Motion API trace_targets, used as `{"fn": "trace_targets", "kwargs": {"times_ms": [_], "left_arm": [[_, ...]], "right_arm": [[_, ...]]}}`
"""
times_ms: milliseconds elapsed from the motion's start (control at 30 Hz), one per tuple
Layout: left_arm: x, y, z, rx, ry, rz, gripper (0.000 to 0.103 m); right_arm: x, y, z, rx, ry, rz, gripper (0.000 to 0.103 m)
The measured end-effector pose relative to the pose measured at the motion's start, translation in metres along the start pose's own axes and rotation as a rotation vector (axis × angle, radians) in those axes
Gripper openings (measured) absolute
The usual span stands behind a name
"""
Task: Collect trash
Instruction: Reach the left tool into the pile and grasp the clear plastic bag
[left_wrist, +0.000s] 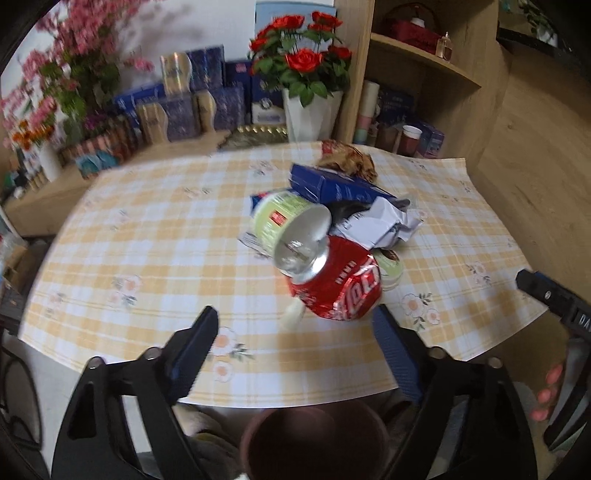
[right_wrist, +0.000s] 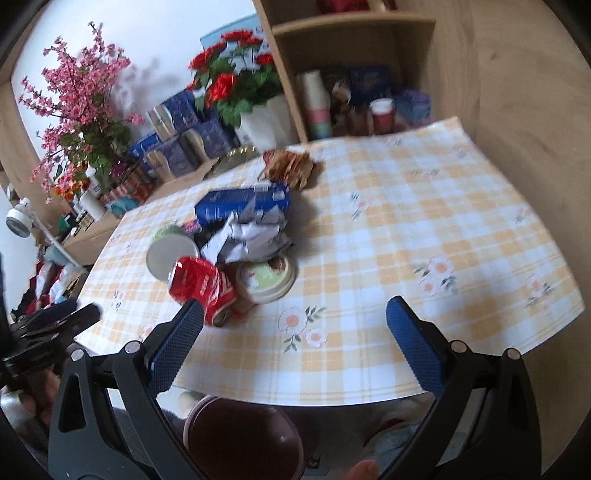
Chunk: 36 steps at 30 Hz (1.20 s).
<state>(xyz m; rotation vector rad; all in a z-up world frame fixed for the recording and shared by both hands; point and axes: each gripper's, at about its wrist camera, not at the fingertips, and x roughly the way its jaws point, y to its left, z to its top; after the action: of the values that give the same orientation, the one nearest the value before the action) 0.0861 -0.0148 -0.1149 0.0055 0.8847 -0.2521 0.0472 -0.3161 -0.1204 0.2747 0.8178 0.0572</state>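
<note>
Nearest us, below the table edge, sits a dark maroon bin (left_wrist: 314, 443). Our left gripper (left_wrist: 295, 325) is spread wide, holding nothing; its right finger tip lies just beside the crushed red can (left_wrist: 340, 291), though we cannot tell if they touch. Our right gripper (right_wrist: 295, 317) gapes equally wide and empty over the checked tablecloth (right_wrist: 424, 229). Past the can lie a pale green cup (left_wrist: 284, 221) on its side, a round lid (right_wrist: 266, 277), crumpled white paper (right_wrist: 251, 236), a blue carton (left_wrist: 332, 184) and, farthest, a brown wrapper (left_wrist: 349, 158).
</note>
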Motion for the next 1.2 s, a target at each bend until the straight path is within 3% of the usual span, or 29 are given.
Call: {"fn": "trace_targets", "kwargs": {"times_ms": [133, 300, 500, 667, 900, 1067, 1200], "left_arm": [[0.04, 0.001, 0.001, -0.049, 0.073, -0.079, 0.047], [0.07, -0.01, 0.01, 0.039, 0.058, -0.071, 0.027], [0.075, -0.003, 0.021, 0.073, 0.023, -0.089, 0.026], [0.075, 0.015, 0.026, 0.017, 0.011, -0.067, 0.026], [0.073, 0.028, 0.025, 0.026, -0.003, -0.053, 0.026], [0.076, 0.025, 0.024, 0.001, 0.011, -0.162, 0.023], [0.092, 0.025, 0.032, -0.12, 0.039, -0.213, 0.023]], "right_arm": [[0.016, 0.004, -0.004, -0.089, 0.025, -0.073, 0.097], [0.029, -0.012, -0.006, -0.032, 0.049, -0.045, 0.097], [0.042, -0.023, -0.007, 0.007, 0.07, -0.023, 0.097], [0.05, -0.02, -0.008, 0.003, 0.08, 0.0, 0.097], [0.06, -0.003, -0.007, -0.023, 0.125, 0.107, 0.097], [0.063, 0.009, -0.005, -0.045, 0.114, 0.099, 0.097], [0.062, 0.011, -0.004, -0.046, 0.111, 0.108, 0.097]]}}
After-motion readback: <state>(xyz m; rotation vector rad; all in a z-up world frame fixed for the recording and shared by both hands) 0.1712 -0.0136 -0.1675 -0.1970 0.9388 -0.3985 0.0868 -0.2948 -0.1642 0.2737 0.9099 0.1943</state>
